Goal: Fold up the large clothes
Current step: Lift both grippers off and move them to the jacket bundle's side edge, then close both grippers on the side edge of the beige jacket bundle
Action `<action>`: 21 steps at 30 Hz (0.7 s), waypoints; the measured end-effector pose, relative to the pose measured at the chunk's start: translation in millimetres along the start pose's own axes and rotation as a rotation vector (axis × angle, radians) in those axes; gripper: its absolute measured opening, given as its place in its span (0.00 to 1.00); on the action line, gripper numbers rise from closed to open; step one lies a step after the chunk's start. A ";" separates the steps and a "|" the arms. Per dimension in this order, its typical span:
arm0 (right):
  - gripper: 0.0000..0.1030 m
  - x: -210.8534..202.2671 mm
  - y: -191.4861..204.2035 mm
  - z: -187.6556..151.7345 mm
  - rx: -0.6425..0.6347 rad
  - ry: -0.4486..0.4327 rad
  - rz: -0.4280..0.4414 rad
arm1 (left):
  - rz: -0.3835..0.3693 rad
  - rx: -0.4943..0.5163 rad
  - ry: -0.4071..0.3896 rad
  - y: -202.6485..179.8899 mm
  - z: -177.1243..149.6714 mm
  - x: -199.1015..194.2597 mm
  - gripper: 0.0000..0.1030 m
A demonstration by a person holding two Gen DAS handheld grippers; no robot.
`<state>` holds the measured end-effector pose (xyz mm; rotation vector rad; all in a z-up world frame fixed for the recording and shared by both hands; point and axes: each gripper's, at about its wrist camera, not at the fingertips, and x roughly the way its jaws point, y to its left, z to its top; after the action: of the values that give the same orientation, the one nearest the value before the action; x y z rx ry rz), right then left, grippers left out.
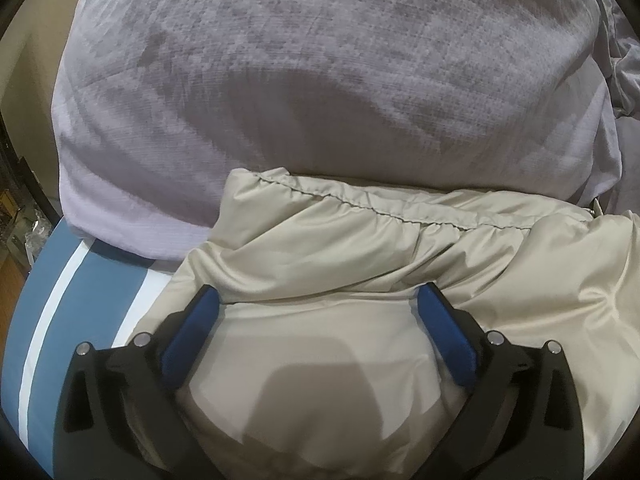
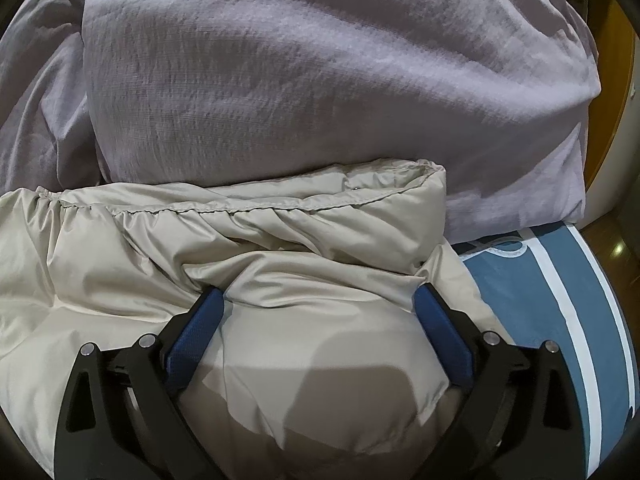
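Note:
A beige puffy jacket (image 1: 400,248) lies on the bed, its elastic hem toward the pillows. My left gripper (image 1: 318,296) is open, its blue pads spread wide over a bulge of the jacket's fabric near its left side. In the right wrist view the same jacket (image 2: 200,240) fills the left and middle, with a folded end at the right. My right gripper (image 2: 318,294) is open too, its pads on either side of a puffed section of the jacket. Neither gripper pinches the fabric.
A lavender pillow (image 1: 320,80) lies just beyond the jacket; another shows in the right view (image 2: 320,80). A crumpled grey blanket (image 2: 36,100) lies between them. The blue sheet with white stripes (image 1: 60,300) shows at the bed's left edge and right edge (image 2: 560,320). Wooden floor (image 2: 616,220) lies beyond.

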<state>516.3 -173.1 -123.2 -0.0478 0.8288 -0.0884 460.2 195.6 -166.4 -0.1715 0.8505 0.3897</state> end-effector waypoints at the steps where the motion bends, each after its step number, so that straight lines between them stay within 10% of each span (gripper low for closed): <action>1: 0.96 -0.4 -0.3 0.0 0.000 -0.001 -0.001 | 0.001 0.000 -0.001 -0.3 -0.1 0.2 0.97; 21: 0.96 -74.4 -56.9 -16.3 0.174 0.073 -0.030 | -0.096 -0.045 0.097 51.5 -8.2 -83.1 0.97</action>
<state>450.9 -222.7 -75.2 0.1076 0.8904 -0.1910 384.4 218.2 -108.4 -0.2737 0.9262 0.3124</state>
